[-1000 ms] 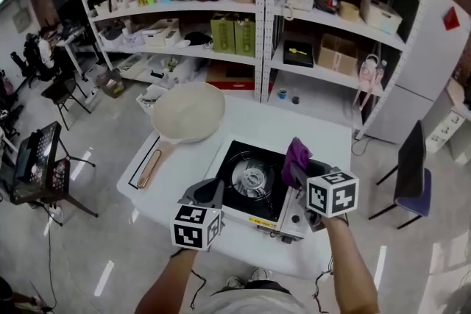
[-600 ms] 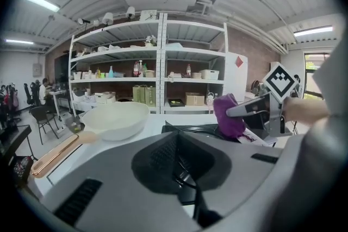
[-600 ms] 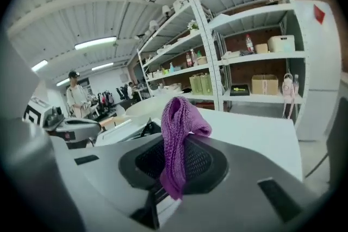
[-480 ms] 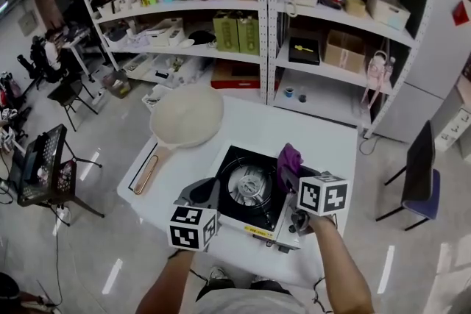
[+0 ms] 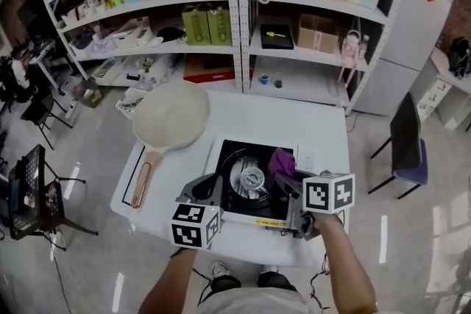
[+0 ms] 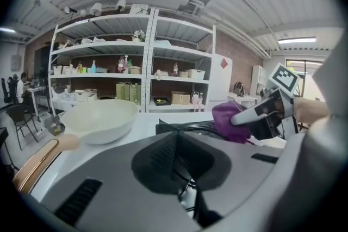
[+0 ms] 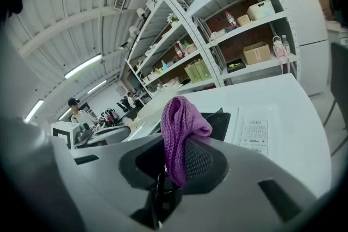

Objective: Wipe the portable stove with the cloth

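Cloth (image 5: 280,160) in right gripper (image 5: 287,176) over stove (image 5: 227,158); pan (image 5: 171,114) beside

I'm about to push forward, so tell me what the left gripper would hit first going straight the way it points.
Probably the portable stove: the left gripper points, jaws shut, over its near edge toward the burner. The cloth sits right of that line. Depth is unclear.

Count, taken from the head view.
- portable stove (image 5: 250,184): 1
- cloth (image 5: 280,160), purple: 1
- pan (image 5: 171,114), white, with a long handle: 1
- table (image 5: 316,130): 1
- grippers: 2, namely left gripper (image 5: 209,189) and right gripper (image 5: 288,179)
- marker cubes (image 5: 196,225): 2, 1 per gripper
- chair (image 5: 406,152): 1
- green boxes (image 5: 196,26) on the shelf: 2
- shelf bays (image 5: 147,2) behind the table: 2
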### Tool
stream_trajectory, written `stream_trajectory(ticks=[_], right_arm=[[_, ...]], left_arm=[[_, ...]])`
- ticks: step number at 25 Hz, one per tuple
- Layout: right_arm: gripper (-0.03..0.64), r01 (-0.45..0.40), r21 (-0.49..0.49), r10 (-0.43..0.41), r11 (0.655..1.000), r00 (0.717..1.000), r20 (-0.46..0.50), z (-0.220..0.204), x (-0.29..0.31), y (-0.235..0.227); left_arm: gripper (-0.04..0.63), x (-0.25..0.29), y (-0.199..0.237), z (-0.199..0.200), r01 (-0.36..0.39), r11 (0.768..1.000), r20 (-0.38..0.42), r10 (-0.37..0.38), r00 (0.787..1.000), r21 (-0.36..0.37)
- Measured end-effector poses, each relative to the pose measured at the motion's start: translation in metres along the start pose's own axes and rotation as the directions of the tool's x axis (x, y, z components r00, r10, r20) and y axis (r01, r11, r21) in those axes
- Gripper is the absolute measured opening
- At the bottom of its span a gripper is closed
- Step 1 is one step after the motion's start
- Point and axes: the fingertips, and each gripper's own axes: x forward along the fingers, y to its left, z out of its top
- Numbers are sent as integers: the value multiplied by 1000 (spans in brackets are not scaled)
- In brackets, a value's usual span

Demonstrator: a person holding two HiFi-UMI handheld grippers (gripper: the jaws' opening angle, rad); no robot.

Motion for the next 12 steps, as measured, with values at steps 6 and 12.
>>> stream_trajectory(ticks=[6,12], right_arm=[[61,13,140,-18,990,999,39,-21,-15,13],[61,30,193,-40,981,998,48,-37,-31,23]], left_arm=[[6,2,8,-2,98,995,-5,-97,995,22],[6,9,4,1,175,984,-12,-174,985,43]])
